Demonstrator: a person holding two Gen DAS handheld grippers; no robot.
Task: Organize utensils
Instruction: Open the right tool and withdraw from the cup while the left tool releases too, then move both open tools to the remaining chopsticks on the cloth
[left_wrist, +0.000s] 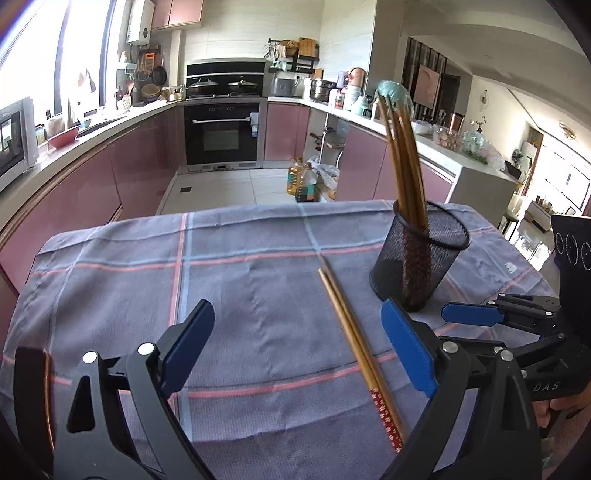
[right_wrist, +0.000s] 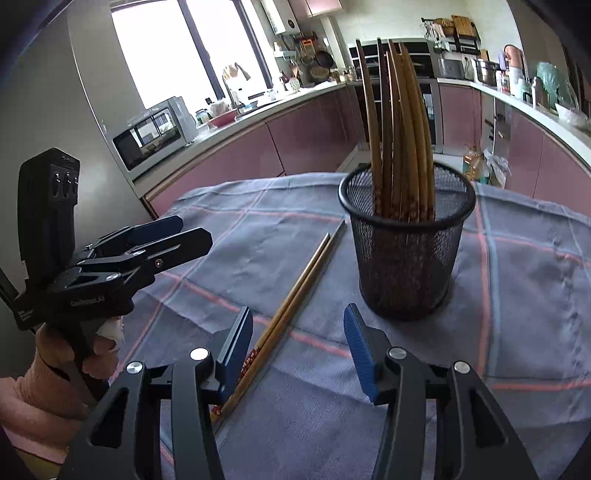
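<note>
A black mesh cup (left_wrist: 417, 254) (right_wrist: 406, 243) stands on the checked blue-grey cloth (left_wrist: 240, 288) (right_wrist: 517, 295) and holds several wooden chopsticks (left_wrist: 404, 162) (right_wrist: 400, 136) upright. A loose pair of chopsticks (left_wrist: 354, 343) (right_wrist: 295, 299) with red patterned ends lies flat on the cloth left of the cup. My left gripper (left_wrist: 299, 343) is open and empty, low over the cloth, with the loose pair between its fingers. It also shows in the right wrist view (right_wrist: 192, 230). My right gripper (right_wrist: 299, 347) is open and empty just in front of the cup; it shows in the left wrist view (left_wrist: 469, 314).
The cloth covers a small table with edges close on all sides. Behind it are pink kitchen cabinets (left_wrist: 129, 162), an oven (left_wrist: 221, 129), oil bottles (left_wrist: 301, 181) on the floor and a microwave (right_wrist: 155, 133) on the counter.
</note>
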